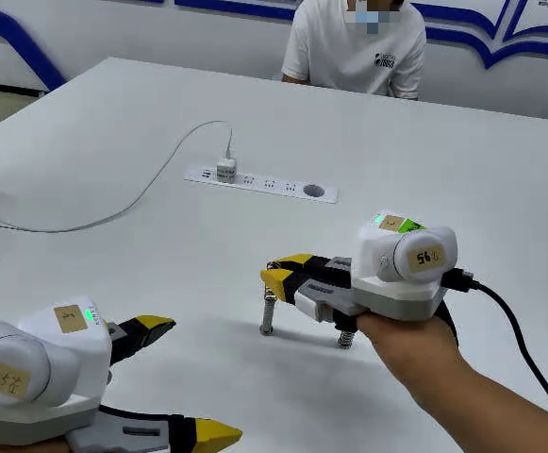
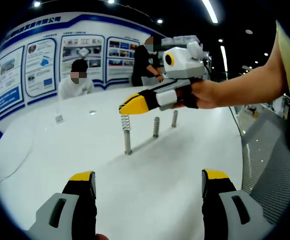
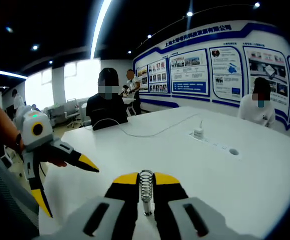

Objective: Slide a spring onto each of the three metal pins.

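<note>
Three short metal pins stand upright in a row on the white table. My right gripper is shut on a spring, which it holds over the top of the nearest pin; the spring's coils sit around the pin's upper part. The middle pin and the far pin look ribbed, as if coils cover them. In the head view the end pin stands under the yellow jaw tips and another pin under the gripper body. My left gripper is open and holds nothing, near the table's front left.
A white power strip with a plugged-in charger and a long cable lies mid-table. A person in a white shirt sits at the far side. Other people sit and stand further back in the room.
</note>
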Action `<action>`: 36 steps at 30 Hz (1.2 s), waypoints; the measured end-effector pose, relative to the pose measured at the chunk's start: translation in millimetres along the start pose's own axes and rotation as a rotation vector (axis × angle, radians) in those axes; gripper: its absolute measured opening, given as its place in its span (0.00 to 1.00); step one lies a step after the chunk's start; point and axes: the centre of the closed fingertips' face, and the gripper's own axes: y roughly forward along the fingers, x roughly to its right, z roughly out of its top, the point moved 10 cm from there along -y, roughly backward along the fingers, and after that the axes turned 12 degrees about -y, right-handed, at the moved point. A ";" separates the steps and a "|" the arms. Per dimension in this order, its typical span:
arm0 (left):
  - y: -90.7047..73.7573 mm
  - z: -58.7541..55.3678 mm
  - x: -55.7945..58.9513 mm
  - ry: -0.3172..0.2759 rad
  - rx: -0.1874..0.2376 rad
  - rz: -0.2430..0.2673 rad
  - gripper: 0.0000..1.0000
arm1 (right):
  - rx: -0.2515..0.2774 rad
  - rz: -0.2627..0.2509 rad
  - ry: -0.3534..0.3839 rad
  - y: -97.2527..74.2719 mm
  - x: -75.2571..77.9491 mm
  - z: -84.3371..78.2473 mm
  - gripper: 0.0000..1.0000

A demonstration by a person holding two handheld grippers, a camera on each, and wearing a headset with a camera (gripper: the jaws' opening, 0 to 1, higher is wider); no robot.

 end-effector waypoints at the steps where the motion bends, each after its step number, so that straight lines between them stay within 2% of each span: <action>1: 0.1 0.0 -0.2 -0.001 0.000 0.000 0.89 | -0.002 0.000 0.000 0.4 -0.1 -0.6 0.12; 19: 3.3 -2.4 -0.9 -0.004 -0.010 -0.010 0.89 | -0.021 0.000 0.006 1.9 -4.1 -15.2 0.12; 36: 5.1 -3.0 -0.9 -0.007 -0.011 -0.014 0.89 | -0.098 0.009 -0.005 7.0 -6.4 -26.9 0.12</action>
